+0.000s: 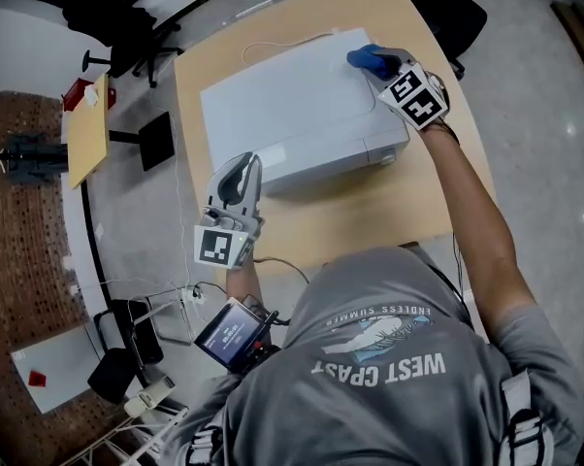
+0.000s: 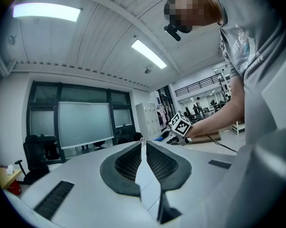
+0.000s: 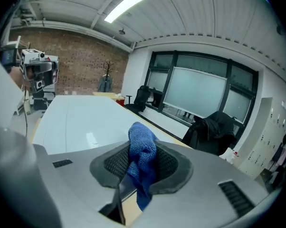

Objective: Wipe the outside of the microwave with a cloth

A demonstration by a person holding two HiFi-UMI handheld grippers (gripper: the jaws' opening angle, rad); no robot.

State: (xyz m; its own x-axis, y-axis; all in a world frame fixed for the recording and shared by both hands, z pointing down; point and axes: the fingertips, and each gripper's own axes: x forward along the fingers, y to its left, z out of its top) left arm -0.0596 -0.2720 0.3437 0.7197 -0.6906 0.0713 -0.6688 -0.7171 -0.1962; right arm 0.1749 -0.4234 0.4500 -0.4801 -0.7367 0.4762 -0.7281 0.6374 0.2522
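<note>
A white microwave (image 1: 292, 110) stands on a light wooden table (image 1: 423, 212); its flat top (image 3: 81, 122) fills the right gripper view. My right gripper (image 1: 370, 63) is at the far right corner of the top, shut on a blue cloth (image 1: 369, 60) that bulges between its pads (image 3: 142, 158). My left gripper (image 1: 242, 175) is at the microwave's near left corner, jaws shut with nothing between them (image 2: 144, 148). In the left gripper view the right gripper's marker cube (image 2: 180, 125) shows across the microwave top (image 2: 76, 175).
Black office chairs (image 1: 117, 13) stand beyond the table at the far left, another (image 1: 457, 3) at the far right. A yellow board (image 1: 88, 129) leans at the left. A thin cable (image 1: 273, 45) runs behind the microwave. Gear and a small screen (image 1: 232, 330) lie on the floor.
</note>
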